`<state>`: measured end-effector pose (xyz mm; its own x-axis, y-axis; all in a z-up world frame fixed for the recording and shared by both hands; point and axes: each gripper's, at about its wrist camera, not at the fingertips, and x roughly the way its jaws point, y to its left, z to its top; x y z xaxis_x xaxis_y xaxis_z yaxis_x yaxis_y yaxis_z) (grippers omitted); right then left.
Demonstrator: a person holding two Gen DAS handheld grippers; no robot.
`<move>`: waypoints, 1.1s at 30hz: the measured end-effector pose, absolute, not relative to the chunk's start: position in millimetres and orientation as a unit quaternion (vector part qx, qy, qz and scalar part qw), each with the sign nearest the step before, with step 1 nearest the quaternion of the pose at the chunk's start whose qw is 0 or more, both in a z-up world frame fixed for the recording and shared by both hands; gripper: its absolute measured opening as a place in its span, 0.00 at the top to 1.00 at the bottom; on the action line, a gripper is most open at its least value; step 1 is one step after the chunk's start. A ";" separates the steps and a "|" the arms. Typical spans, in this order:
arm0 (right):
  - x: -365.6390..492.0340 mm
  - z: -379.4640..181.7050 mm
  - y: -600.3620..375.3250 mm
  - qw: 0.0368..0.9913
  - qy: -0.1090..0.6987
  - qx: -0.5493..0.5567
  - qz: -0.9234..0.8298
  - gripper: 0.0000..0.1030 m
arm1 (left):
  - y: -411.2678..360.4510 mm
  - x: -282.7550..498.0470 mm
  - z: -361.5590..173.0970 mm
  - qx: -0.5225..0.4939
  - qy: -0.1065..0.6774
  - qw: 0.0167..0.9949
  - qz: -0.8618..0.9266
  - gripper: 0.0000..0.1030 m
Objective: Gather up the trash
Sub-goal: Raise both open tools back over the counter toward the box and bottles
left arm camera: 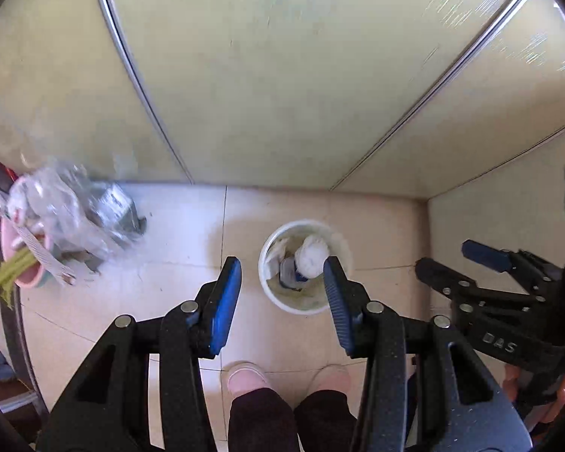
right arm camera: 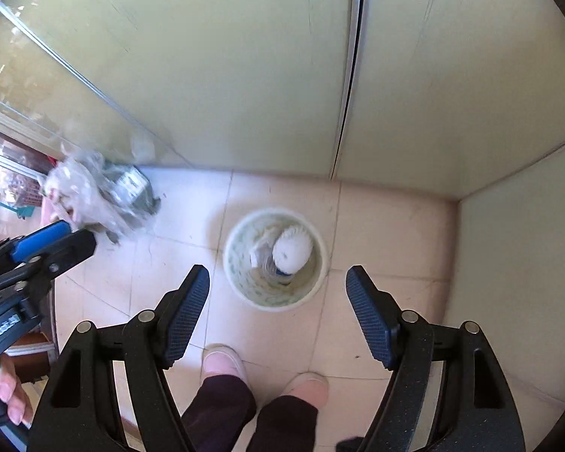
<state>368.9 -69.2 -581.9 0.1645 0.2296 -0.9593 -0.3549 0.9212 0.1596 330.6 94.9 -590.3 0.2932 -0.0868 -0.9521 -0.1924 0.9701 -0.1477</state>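
A white trash bin (right arm camera: pixel 275 258) stands on the tiled floor (right arm camera: pixel 388 222) near a pale wall (right arm camera: pixel 245 75), holding a crumpled white wad (right arm camera: pixel 293 250) and blurred scraps. Above the bin, the left tool (left arm camera: pixel 282 282) and right tool (right arm camera: pixel 277 293) hang open, empty. Left of the bin, a clear plastic bag (left arm camera: pixel 71 211) blurs.
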 end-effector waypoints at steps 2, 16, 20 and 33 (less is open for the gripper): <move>366.0 -534.8 -73.2 0.777 0.597 -0.059 0.191 0.30 | 97.5 330.1 -549.0 -0.114 0.582 0.805 0.027 0.57; 348.1 -224.5 -97.6 0.883 0.441 0.009 0.162 0.30 | 118.9 327.9 -261.1 -0.077 0.483 0.872 0.016 0.56; 340.1 -177.0 -96.1 0.906 0.402 -0.002 0.136 0.30 | 121.0 326.9 -204.9 -0.049 0.438 0.898 0.011 0.46; 380.4 -99.0 -113.9 0.948 0.302 0.002 0.101 0.30 | 90.7 387.1 -120.6 -0.013 0.372 0.928 -0.009 0.35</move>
<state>380.4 -113.9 -99.0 0.7975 0.1922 -0.5719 -0.1902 0.9797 0.0641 387.1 90.7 -120.6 0.7231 -0.0271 -0.6903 0.0073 0.9995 -0.0316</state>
